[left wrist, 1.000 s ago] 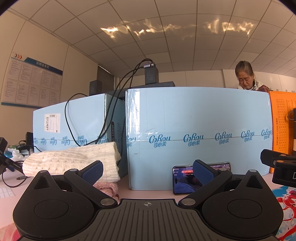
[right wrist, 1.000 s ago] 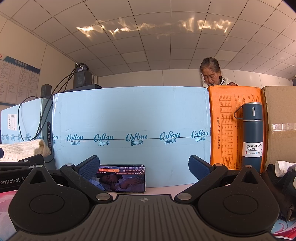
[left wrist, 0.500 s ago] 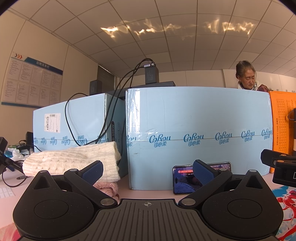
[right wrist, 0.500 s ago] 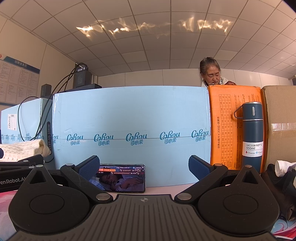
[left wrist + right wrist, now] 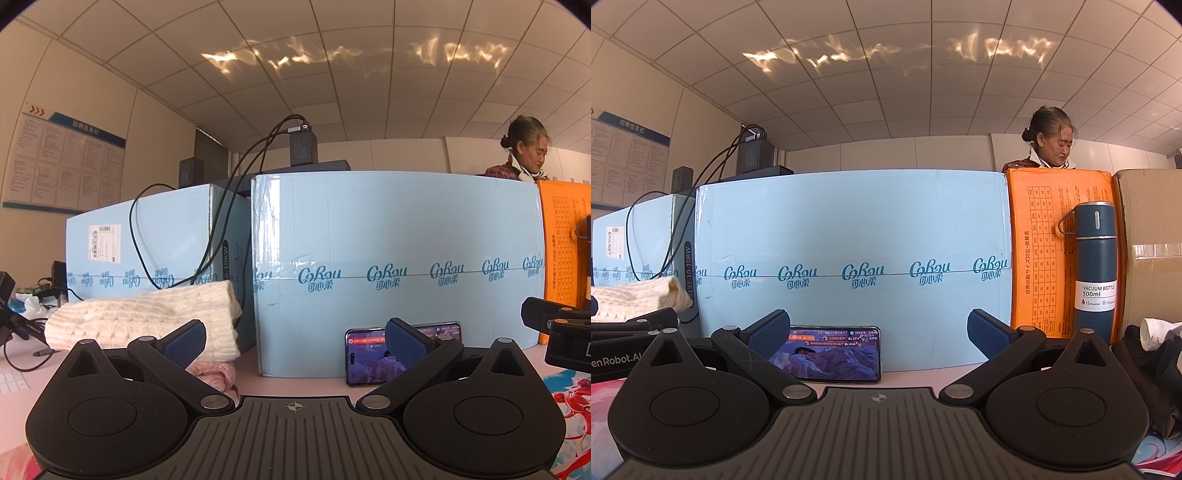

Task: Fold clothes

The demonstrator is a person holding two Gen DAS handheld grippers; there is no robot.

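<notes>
A folded white cable-knit sweater (image 5: 147,317) lies on a pink garment (image 5: 214,373) at the left, against the blue boxes; its end shows in the right wrist view as the white sweater (image 5: 635,295). Dark clothes (image 5: 1152,369) with a white piece sit at the far right. My left gripper (image 5: 295,339) is open and holds nothing, level with the table and facing the boxes. My right gripper (image 5: 879,332) is open too, with nothing between its blue pads. Each gripper's body shows at the edge of the other's view.
Large light-blue boxes (image 5: 399,266) wall off the back of the pink table (image 5: 303,384). A phone (image 5: 834,354) leans against them, playing video. An orange box (image 5: 1056,251), a blue vacuum bottle (image 5: 1095,266) and a cardboard box (image 5: 1152,251) stand right. A person (image 5: 1049,144) stands behind. Cables (image 5: 207,236) hang left.
Both grippers stay still and open. The person behind the boxes has shifted slightly to the right and turned their head; the phone video has changed.
</notes>
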